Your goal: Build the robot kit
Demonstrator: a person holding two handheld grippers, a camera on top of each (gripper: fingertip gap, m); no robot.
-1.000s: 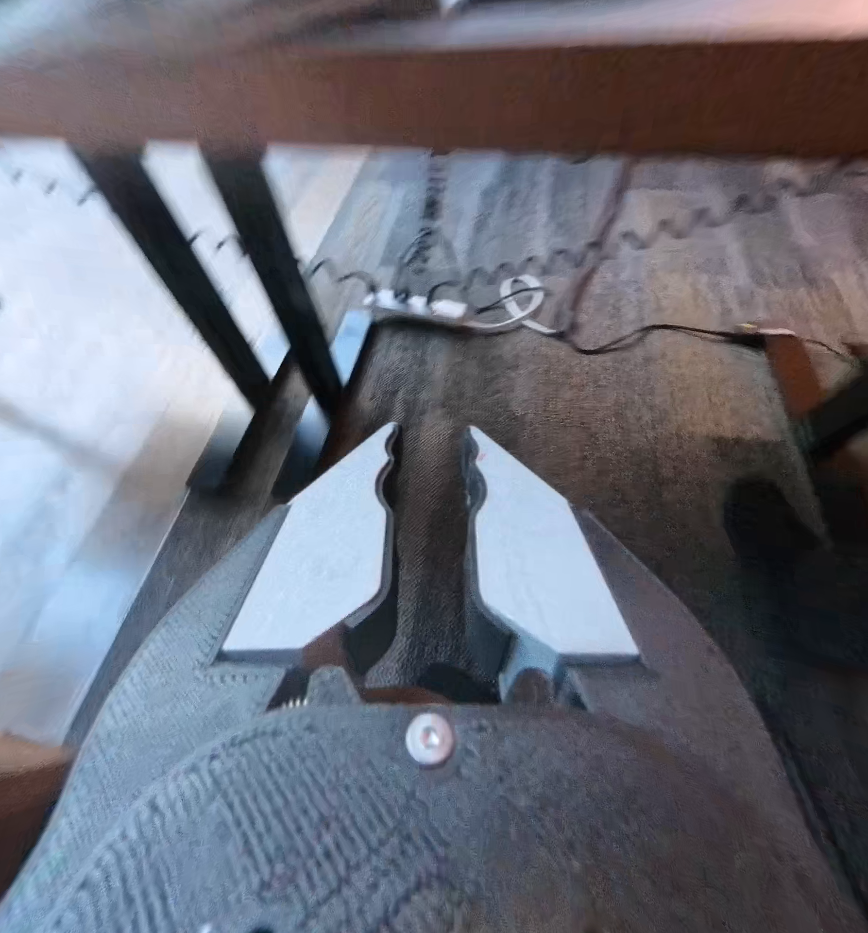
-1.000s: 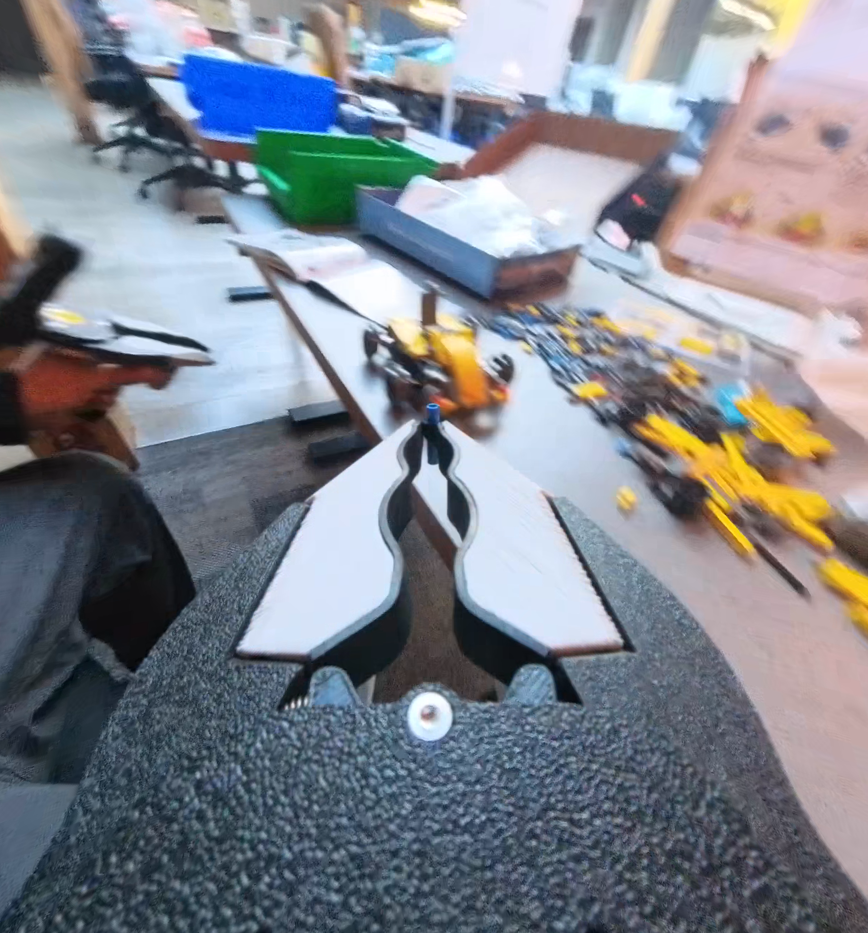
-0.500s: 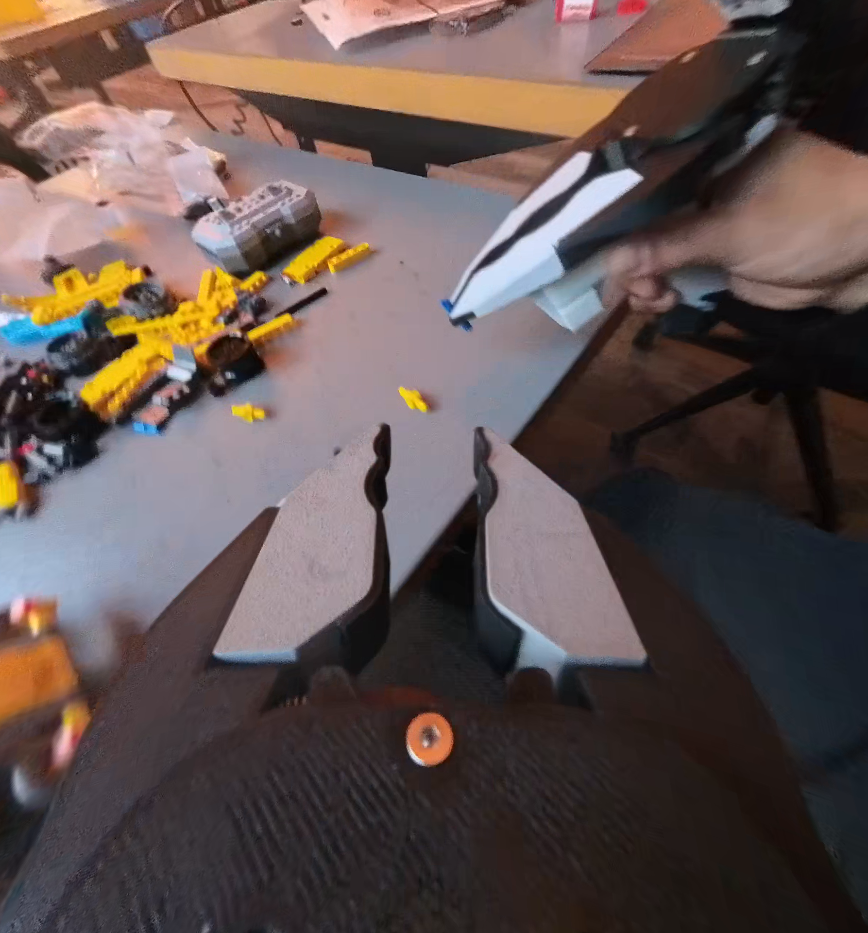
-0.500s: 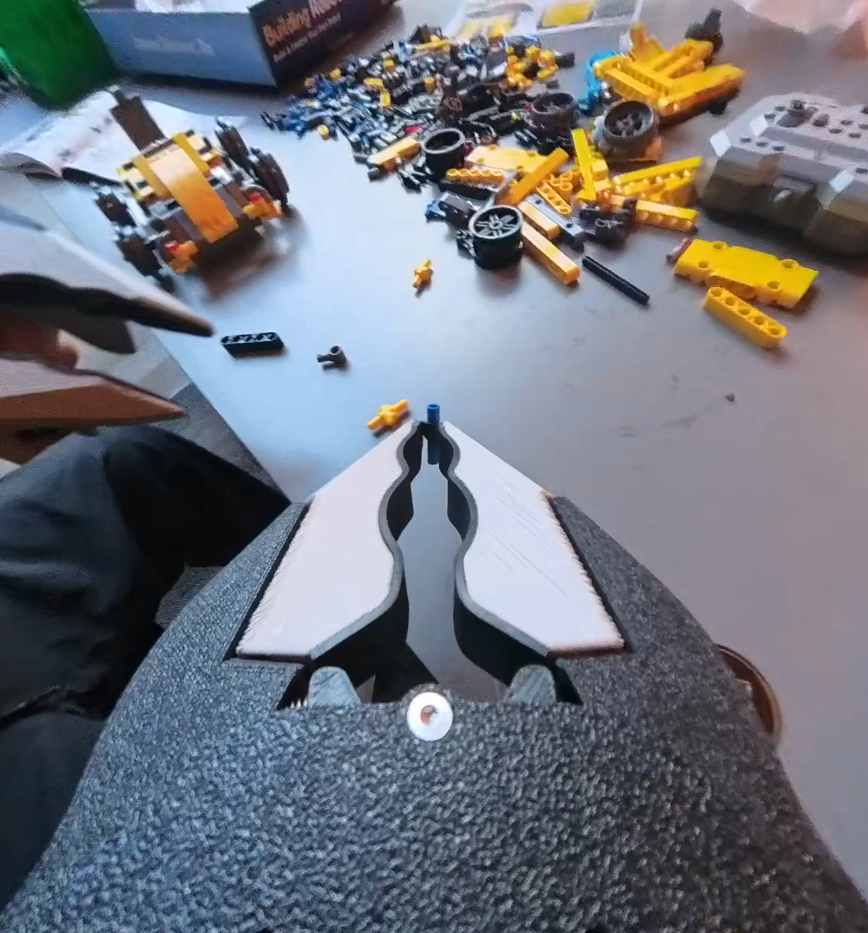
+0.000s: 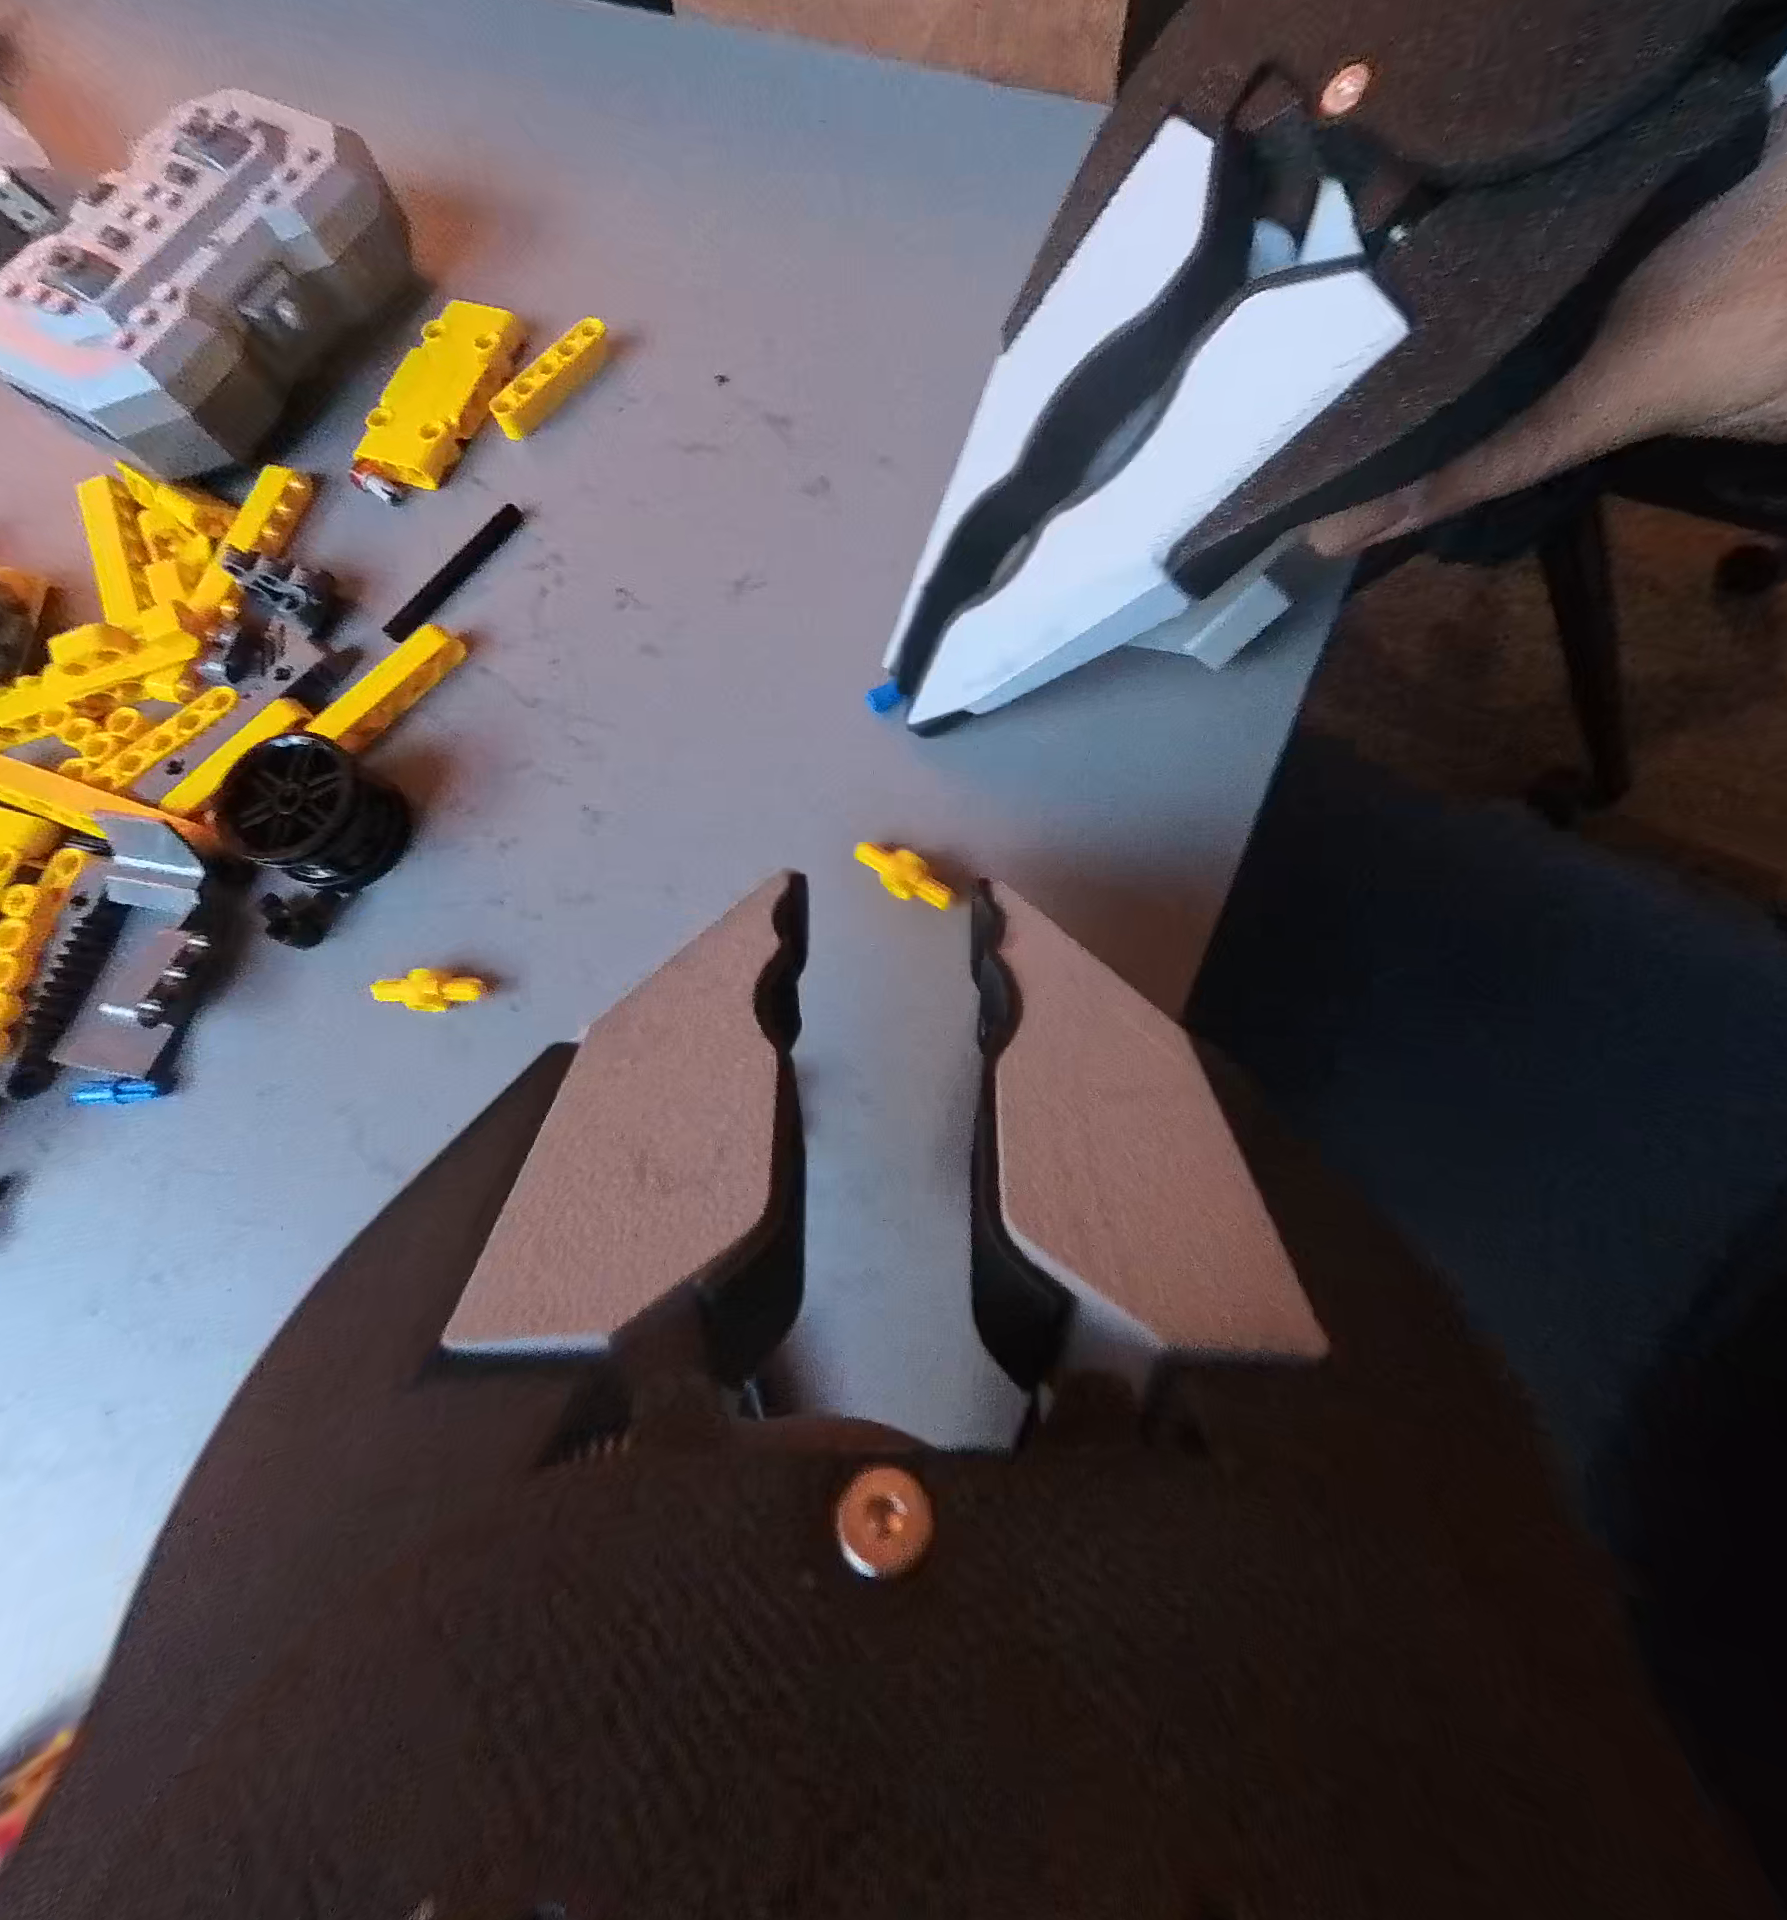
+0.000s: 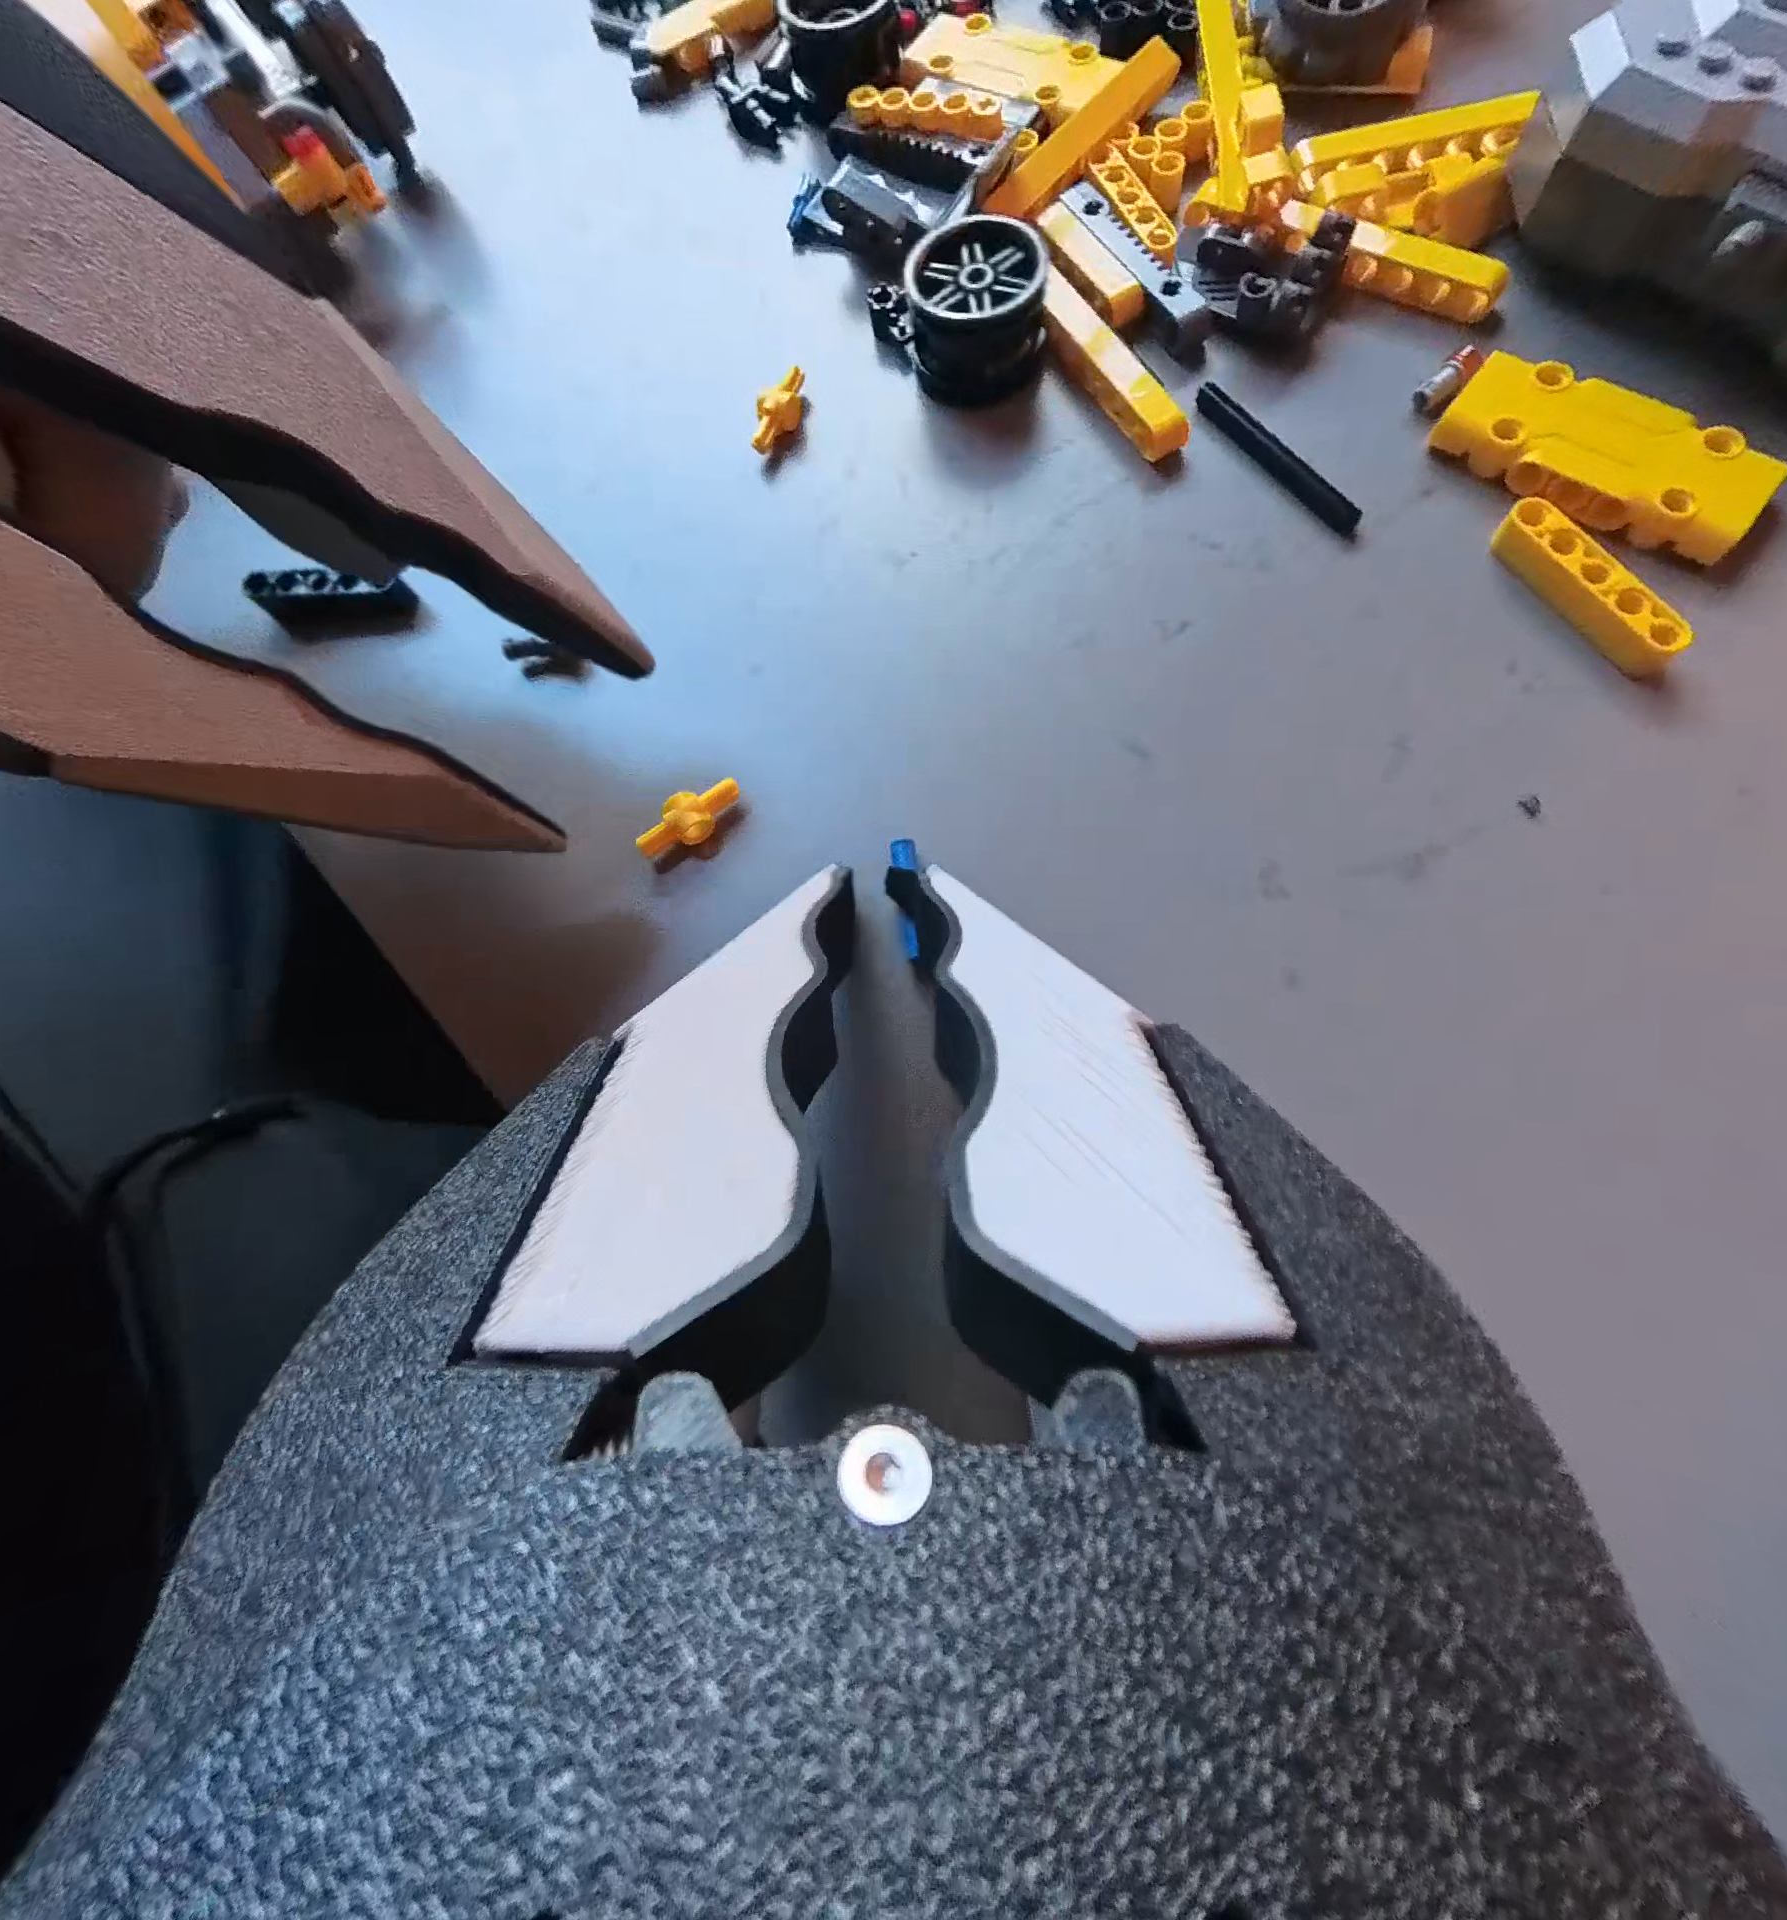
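Over a grey table strewn with building-toy parts: left gripper released, fingers spread wide and holding nothing, low near the table's edge, with a small yellow connector lying just beyond the tips and a second connector off to the left. Opposite, right gripper in a hand, pointing down at the table and narrowed almost closed, with a blue pin at the tips, lying along the right finger's inner edge. A sliver of table visible between the pin and the other finger – gripped or merely resting there, impossible to tell. Farther along the table, apart from both grippers: a black wheel beside a heap of yellow beams, a black axle lying alone, and a grey block at the far end.
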